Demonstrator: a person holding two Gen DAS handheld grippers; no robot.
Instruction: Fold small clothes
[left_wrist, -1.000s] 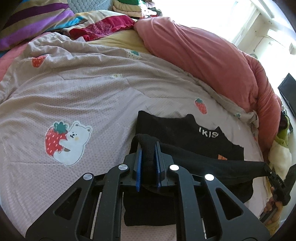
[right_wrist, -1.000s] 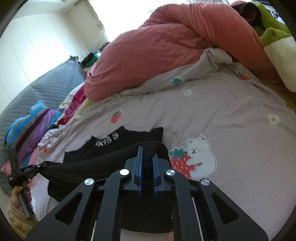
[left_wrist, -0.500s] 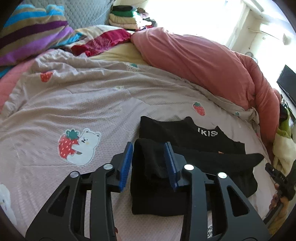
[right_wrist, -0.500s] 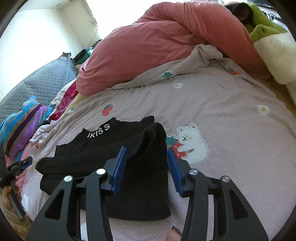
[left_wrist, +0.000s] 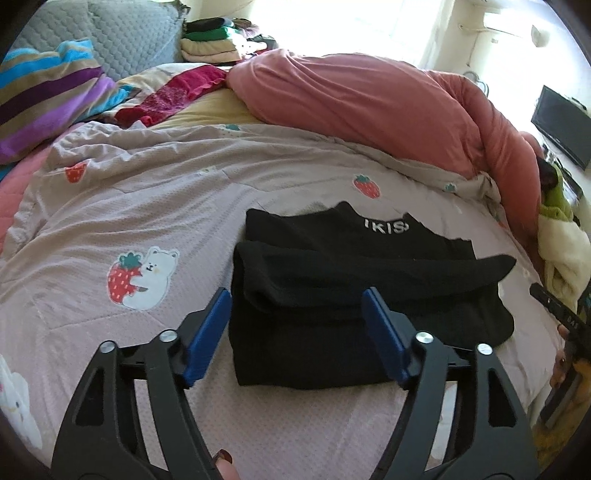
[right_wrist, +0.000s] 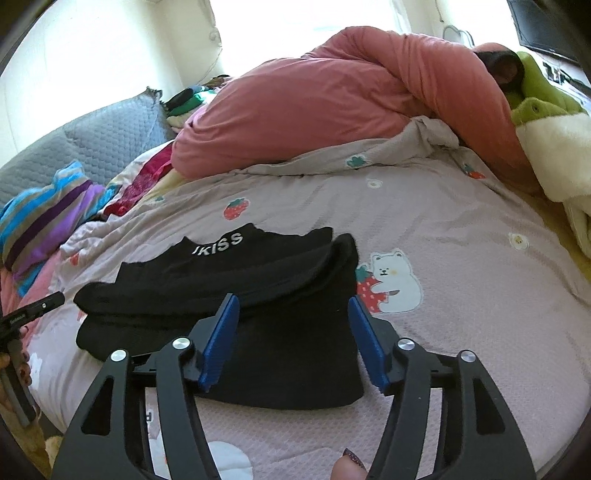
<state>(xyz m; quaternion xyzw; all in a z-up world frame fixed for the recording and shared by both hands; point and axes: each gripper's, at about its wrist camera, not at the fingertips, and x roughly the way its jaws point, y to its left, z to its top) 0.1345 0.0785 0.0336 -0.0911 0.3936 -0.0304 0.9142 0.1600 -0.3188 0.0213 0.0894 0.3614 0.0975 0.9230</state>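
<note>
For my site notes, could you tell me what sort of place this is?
Most likely a home bedroom: the black garment lies on a bed's strawberry-print sheet, with a bunched pink duvet behind and a striped pillow by the grey headboard.

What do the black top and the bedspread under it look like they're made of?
Black top: soft matte knit, probably cotton jersey, judging by its limp folds and white woven lettering. Bedspread: pale lilac fabric, likely cotton, with a dimpled waffle-like texture and printed bears and strawberries.
</note>
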